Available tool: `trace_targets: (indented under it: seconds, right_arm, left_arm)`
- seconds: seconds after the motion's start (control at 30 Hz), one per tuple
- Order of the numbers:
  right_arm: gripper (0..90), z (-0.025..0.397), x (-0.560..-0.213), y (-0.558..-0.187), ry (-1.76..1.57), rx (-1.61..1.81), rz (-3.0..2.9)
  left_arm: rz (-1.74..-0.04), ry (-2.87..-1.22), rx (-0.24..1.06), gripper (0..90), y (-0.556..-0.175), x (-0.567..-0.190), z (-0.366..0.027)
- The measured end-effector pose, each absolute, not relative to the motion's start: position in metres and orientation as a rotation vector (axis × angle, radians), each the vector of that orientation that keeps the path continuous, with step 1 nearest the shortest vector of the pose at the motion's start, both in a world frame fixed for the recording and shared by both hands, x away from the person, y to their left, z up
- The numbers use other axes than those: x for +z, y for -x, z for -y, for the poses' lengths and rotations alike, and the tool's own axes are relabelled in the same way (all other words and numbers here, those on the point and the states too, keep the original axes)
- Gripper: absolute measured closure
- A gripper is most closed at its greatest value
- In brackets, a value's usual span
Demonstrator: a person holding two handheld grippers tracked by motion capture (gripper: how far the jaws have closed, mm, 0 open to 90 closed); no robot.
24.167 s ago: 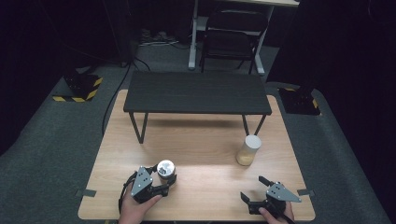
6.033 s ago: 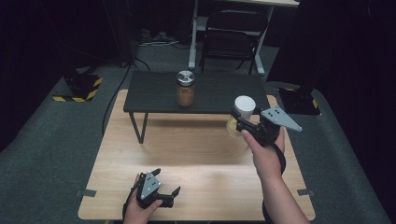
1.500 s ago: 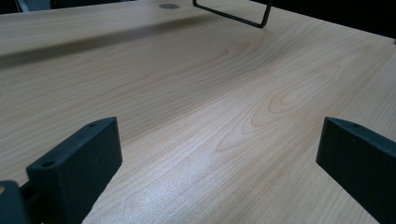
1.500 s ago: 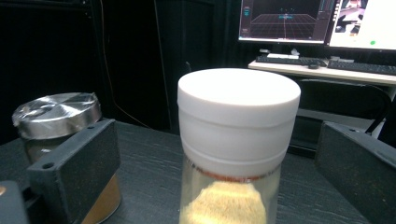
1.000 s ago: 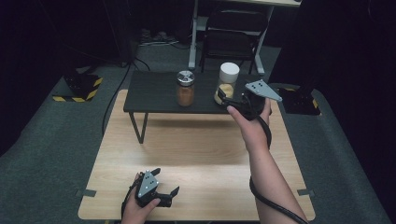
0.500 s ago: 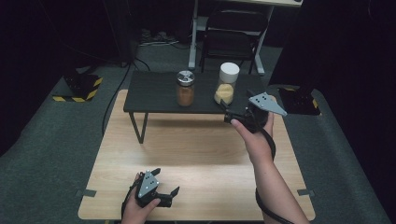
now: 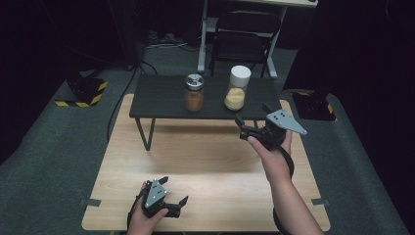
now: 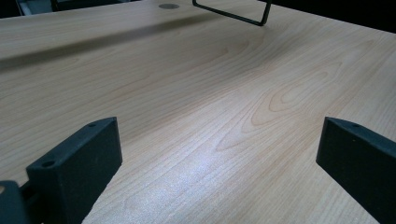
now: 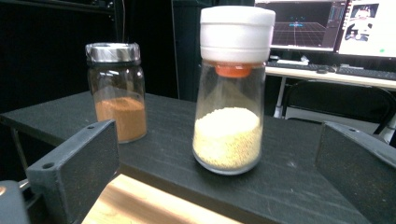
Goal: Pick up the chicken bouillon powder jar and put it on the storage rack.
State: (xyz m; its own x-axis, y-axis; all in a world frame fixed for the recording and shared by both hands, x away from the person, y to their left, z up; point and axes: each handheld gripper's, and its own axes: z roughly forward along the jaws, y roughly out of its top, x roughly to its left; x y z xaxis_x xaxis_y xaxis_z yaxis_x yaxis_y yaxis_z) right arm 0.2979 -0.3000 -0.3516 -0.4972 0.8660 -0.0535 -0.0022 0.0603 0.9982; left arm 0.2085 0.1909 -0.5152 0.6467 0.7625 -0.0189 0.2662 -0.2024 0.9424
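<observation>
A glass jar of yellow grains with a white cap (image 7: 237, 89) (image 9: 229, 135) stands upright on the low black shelf (image 7: 161, 98) (image 9: 303, 186). Left of it stands a silver-lidded jar of brown powder (image 7: 194, 93) (image 9: 116, 93). My right gripper (image 7: 252, 117) (image 9: 215, 154) hangs open just in front of the white-capped jar, a short gap away, holding nothing. My left gripper (image 7: 174, 190) (image 8: 210, 158) rests open near the front edge of the wooden table (image 7: 210, 161) (image 8: 196, 93), with bare wood between its jaws.
The shelf stands on thin black legs (image 7: 145, 133) at the table's far side; one foot (image 8: 233, 11) shows ahead of the left gripper. A folding chair (image 7: 247, 34) and a desk leg (image 7: 203, 39) stand behind. Monitors (image 9: 327, 23) glow beyond the shelf.
The right gripper set the white-capped jar on the shelf beside the brown jar, let go and drew back toward the person. The left gripper stayed put.
</observation>
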Motion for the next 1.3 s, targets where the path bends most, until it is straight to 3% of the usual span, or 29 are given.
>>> trace_targets:
  seconds: [1.3]
  right_arm:
    - [0.0,0.341,-0.41,-0.252,-0.857,1.5,-1.664]
  left_arm:
    - [-0.827,-1.748,0.565,0.5,-0.207,-0.518,-0.193]
